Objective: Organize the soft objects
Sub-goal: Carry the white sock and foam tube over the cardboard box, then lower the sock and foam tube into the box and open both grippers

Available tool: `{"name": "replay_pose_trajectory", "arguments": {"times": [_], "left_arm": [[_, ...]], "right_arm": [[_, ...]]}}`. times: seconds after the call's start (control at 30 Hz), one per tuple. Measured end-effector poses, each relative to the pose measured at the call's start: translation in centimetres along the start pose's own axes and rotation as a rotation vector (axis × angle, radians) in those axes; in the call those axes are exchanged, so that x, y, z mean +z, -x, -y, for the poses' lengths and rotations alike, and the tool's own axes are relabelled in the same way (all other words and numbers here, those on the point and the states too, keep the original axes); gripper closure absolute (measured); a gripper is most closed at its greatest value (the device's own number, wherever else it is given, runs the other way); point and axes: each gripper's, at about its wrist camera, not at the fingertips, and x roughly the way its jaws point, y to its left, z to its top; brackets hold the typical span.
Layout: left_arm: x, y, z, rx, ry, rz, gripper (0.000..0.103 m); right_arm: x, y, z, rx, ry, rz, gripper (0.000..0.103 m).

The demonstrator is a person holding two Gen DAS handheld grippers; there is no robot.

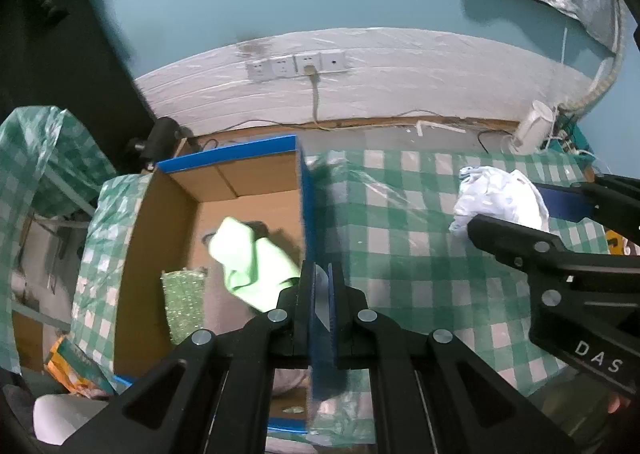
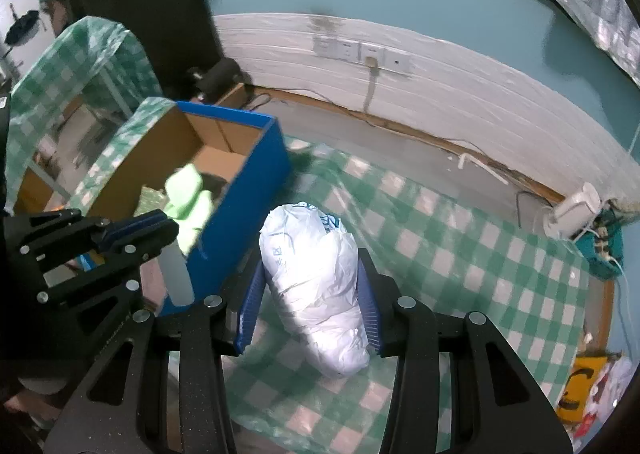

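A blue cardboard box stands on the green checked tablecloth; it also shows in the right wrist view. Inside lie a light green cloth and a green sparkly sponge. My left gripper is shut on the box's right wall. My right gripper is shut on a white crumpled plastic bag, held over the tablecloth right of the box. The bag also shows in the left wrist view, as does the right gripper.
A white-panelled wall with sockets runs behind the table. A white device and cables sit at the far right corner. Yellow packaging lies at the right edge. A checked cover drapes shelving at left.
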Motion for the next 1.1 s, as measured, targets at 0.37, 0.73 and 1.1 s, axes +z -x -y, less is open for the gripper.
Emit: {"name": "replay_pose_trajectory", "arguments": {"times": [0.37,0.73,1.1], "left_arm": [[-1.0,-0.1,-5.7,0.033,0.094,0.006,0.097],[-2.3,-1.8,-10.7,0.083,0.173,-0.019,0.097],[-3.4,-4.3,-13.2,0.129,0.210,-0.080,0.096]], "right_arm": [[2.7,-2.1,-5.5,0.058,0.055,-0.007,0.060],[4.9,-5.3,-9.3,0.119,0.074,-0.040,0.060],[5.6,-9.0,-11.0,0.178,0.059,-0.097,0.060]]}}
